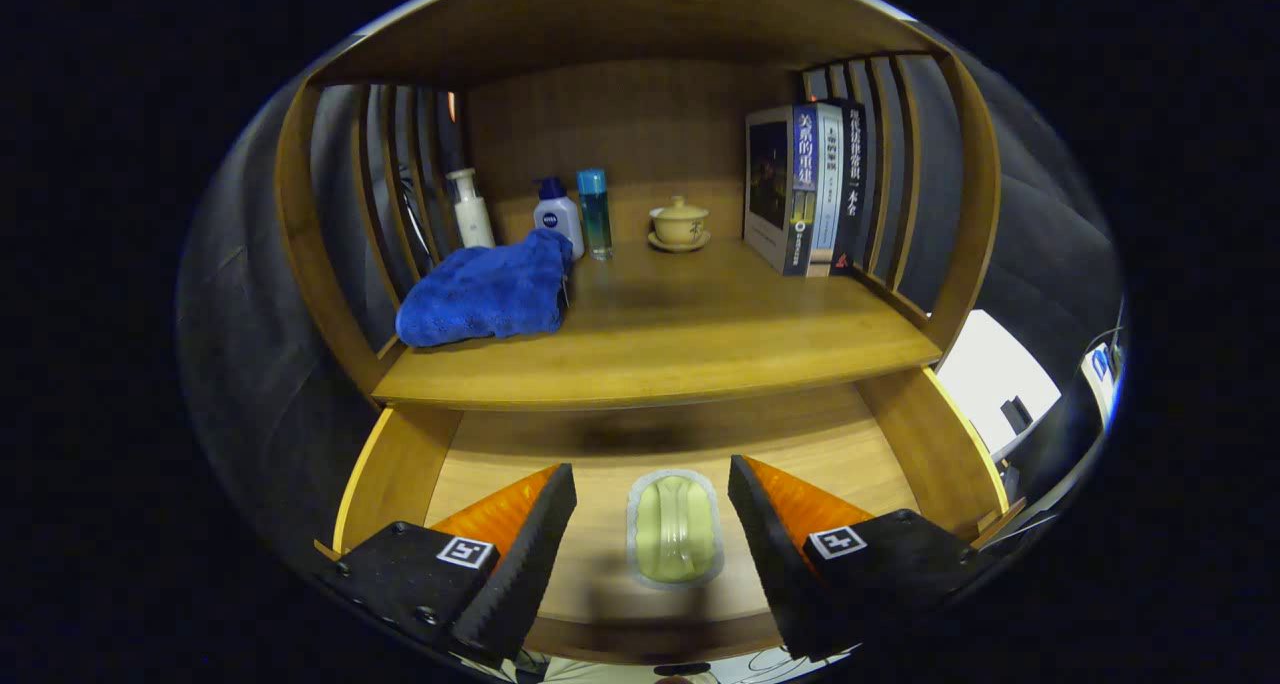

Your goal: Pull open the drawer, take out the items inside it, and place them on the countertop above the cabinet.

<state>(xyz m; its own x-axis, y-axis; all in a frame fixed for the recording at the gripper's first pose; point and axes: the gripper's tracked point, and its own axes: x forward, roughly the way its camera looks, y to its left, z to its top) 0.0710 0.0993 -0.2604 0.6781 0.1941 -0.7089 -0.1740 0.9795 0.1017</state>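
Below, one pale-green packet in the open drawer, between the wide-open, empty tool fingers.

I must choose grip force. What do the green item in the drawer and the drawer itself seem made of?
Green item, lying between the open gripper fingers: a soft-looking pale green piece in a clear glossy wrap, probably plastic, judging by its shine and sealed rim. Drawer: wood or wood veneer, satin, with visible grain.

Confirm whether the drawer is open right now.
Open: the drawer sits pulled out below the countertop, its floor exposed with a pale green packet between the open gripper's fingers.
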